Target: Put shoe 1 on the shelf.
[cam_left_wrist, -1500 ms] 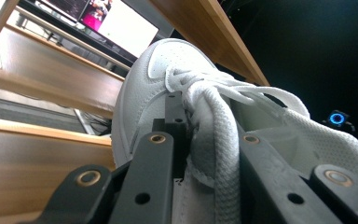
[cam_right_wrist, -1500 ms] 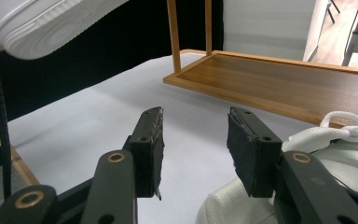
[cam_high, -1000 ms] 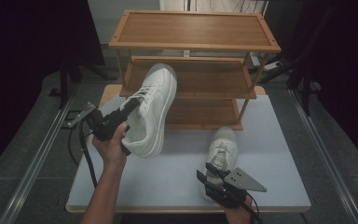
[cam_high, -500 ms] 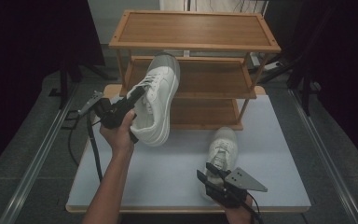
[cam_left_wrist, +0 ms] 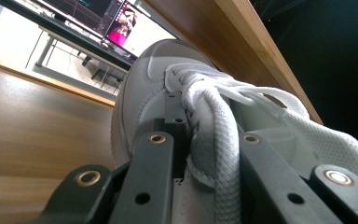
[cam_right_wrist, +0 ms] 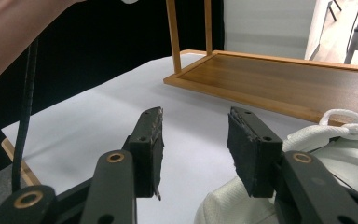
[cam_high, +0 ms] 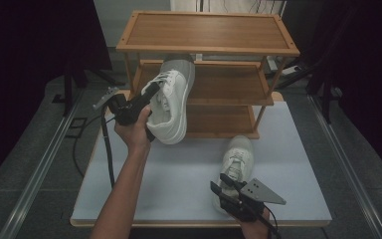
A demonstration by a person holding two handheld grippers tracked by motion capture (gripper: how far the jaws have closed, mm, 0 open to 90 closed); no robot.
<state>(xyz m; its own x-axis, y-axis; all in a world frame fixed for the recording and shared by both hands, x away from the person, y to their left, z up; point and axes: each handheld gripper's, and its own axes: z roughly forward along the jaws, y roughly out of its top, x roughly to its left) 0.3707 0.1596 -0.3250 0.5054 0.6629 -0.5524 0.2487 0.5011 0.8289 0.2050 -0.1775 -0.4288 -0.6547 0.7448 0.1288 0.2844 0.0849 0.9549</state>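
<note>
A wooden shoe rack [cam_high: 206, 32] with three shelves stands at the far side of the white table [cam_high: 179, 184]. Its top shelf is bare wood, and the parts of the middle shelf [cam_high: 229, 82] and the bottom shelf [cam_high: 219, 119] that show also carry nothing. The left gripper [cam_high: 146, 94] is held in the air at the left front of the rack, and its jaws are pressed together on a white shoe [cam_high: 171, 107] — in the left gripper view they pinch the laced upper part of the shoe [cam_left_wrist: 214, 140], one jaw on each side of the thick white laces. This shoe hangs tilted, the toe pointing up and far, toward the front edge of the middle shelf; whether the toe touches the wood I cannot tell. A second white shoe [cam_high: 238, 162] lies on the table near the right front of the rack, toe pointing to the far side, not inside any shelf. The right gripper [cam_high: 229, 186] rests low at the near edge of the table, just at the heel of this second shoe. In the right gripper view its jaws are spread apart with nothing between them — the shoe [cam_right_wrist: 335, 154] lies beside the right jaw, and the bottom shelf [cam_right_wrist: 279, 81] shows behind, bare.
</note>
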